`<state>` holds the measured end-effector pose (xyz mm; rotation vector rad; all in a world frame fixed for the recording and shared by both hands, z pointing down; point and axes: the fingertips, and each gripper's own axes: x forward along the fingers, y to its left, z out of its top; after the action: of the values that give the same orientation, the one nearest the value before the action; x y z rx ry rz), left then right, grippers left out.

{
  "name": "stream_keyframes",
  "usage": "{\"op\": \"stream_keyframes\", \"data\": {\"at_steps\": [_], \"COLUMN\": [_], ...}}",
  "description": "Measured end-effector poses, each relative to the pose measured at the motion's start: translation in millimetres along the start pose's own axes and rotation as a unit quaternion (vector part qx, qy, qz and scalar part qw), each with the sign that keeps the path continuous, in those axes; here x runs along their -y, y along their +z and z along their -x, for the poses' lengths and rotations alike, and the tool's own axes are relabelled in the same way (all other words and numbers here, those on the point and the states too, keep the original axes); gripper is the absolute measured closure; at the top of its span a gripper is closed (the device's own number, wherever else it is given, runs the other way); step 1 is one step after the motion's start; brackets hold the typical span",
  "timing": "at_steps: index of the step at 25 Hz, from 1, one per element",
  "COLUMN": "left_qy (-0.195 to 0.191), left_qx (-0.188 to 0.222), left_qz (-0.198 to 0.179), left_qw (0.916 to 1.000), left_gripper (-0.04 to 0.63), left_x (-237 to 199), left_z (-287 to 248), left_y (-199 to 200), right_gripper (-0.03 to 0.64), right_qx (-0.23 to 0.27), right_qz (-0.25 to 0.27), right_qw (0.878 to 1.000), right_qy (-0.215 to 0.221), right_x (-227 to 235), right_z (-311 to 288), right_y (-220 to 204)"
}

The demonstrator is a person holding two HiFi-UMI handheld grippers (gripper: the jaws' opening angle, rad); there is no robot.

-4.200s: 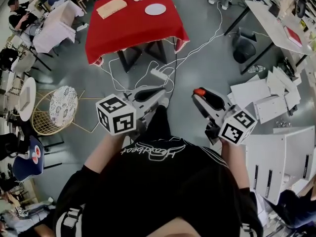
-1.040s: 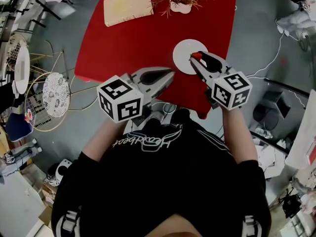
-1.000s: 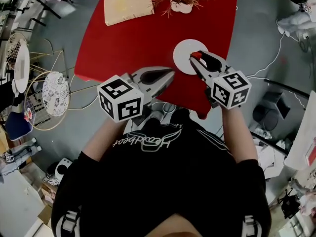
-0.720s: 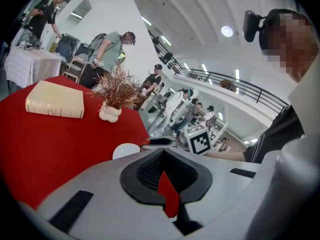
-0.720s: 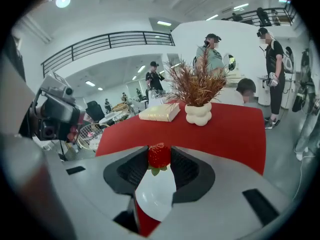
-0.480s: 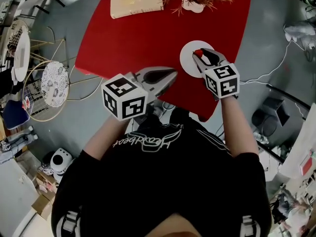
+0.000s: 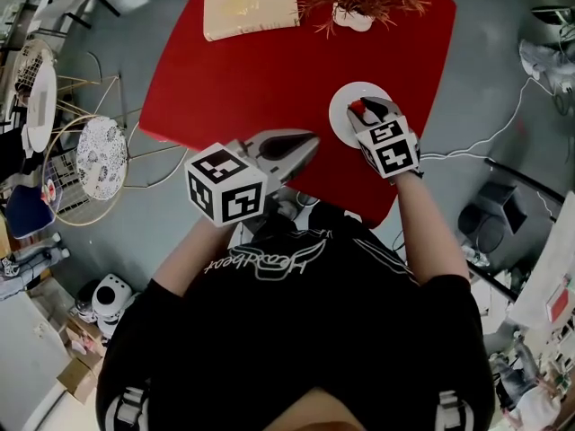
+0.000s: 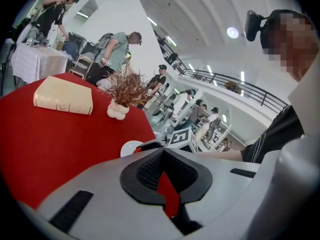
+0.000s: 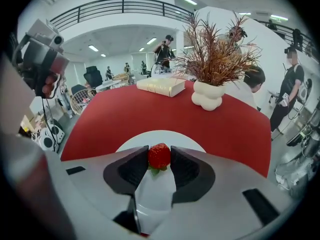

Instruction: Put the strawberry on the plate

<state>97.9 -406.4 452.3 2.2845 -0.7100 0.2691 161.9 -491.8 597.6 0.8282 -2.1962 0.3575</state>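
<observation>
- Red-clothed worktop (image 7: 260,79) in a busy hall carries the white plate (image 9: 131,143), directly beneath my load.
- The strawberry (image 9: 159,156) is pinched between the pads of my right hand-held gripper (image 7: 364,108), over the plate's middle and, I judge, not yet resting on it.
- My left hand-held gripper (image 8: 161,153) hangs beside it, jaws pressed together on nothing.
- Risks as I see them: releasing too high could roll the berry off the plate, squeezing harder would bruise it, and it might cling to one pad.
</observation>
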Motion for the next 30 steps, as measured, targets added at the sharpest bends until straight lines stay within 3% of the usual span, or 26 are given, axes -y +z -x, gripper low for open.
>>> {"op": "stream_keyframes", "data": {"at_steps": [17,21,30], "left_qy": [0.001,0.001,-0.015], "left_qx": [0.007,0.008,0.004], "left_qz": [0.001,0.0,-0.013], "left_qw": [1.0,1.0,0.9998], "left_gripper": [0.589,0.589,0.589], "left_x": [2.4,4.1,13.9], "left_z": [11.0,15.8,28.5], "left_y": [-0.5,0.2,-0.3], "right_gripper": [0.486,0.439,0.42], "right_qx": [-0.012,-0.012,0.014], "right_qz": [0.029,0.03,-0.027], "right_qw": [0.999,0.999,0.998], "right_qy": [-0.015,-0.018,-0.049], "right_x": [-3.1,-5.1,-3.3], "right_z": [-2.0,-0.4,21.8], "right_y": [-2.9,-3.6,2.2]}}
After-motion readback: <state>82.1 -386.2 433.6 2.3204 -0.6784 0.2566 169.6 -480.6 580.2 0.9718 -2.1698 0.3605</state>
